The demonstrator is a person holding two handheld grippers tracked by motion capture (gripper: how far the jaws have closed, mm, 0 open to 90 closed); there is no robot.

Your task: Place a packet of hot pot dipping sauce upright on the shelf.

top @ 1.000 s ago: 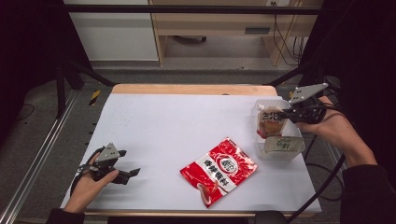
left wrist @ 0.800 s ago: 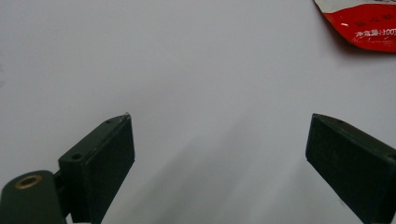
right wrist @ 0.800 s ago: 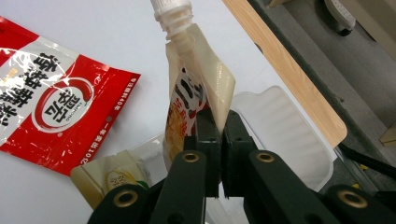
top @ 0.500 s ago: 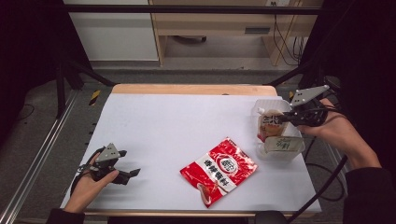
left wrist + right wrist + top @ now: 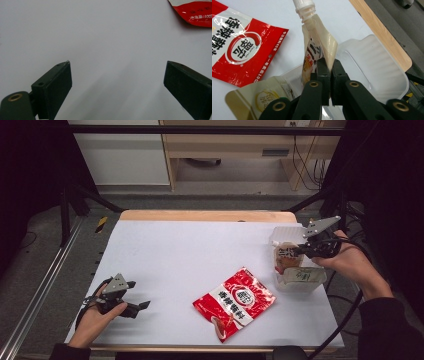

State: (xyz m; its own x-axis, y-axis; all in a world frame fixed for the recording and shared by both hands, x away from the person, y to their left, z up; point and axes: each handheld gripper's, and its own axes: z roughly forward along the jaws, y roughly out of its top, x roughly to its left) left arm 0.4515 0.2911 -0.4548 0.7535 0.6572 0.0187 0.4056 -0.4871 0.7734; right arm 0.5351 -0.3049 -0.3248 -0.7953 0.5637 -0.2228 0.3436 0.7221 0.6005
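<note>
Two sauce packs concern clear plastic tub [image 5: 320, 282]. Right gripper [image 5: 328, 75] clamped on spouted pouch [image 5: 318, 47], held upright over tub for stowing. Red sachet [image 5: 235, 301] lies flat, left of tub. Left gripper [image 5: 117, 82] jaws apart, idle, far left of tub.

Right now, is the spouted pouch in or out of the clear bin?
Partly in: the right hand-held gripper pinches the spouted pouch, lower end inside the clear bin, spout above the rim.

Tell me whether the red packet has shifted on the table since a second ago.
No. The red packet lies at the same spot, equally far from the table's front edge.
</note>
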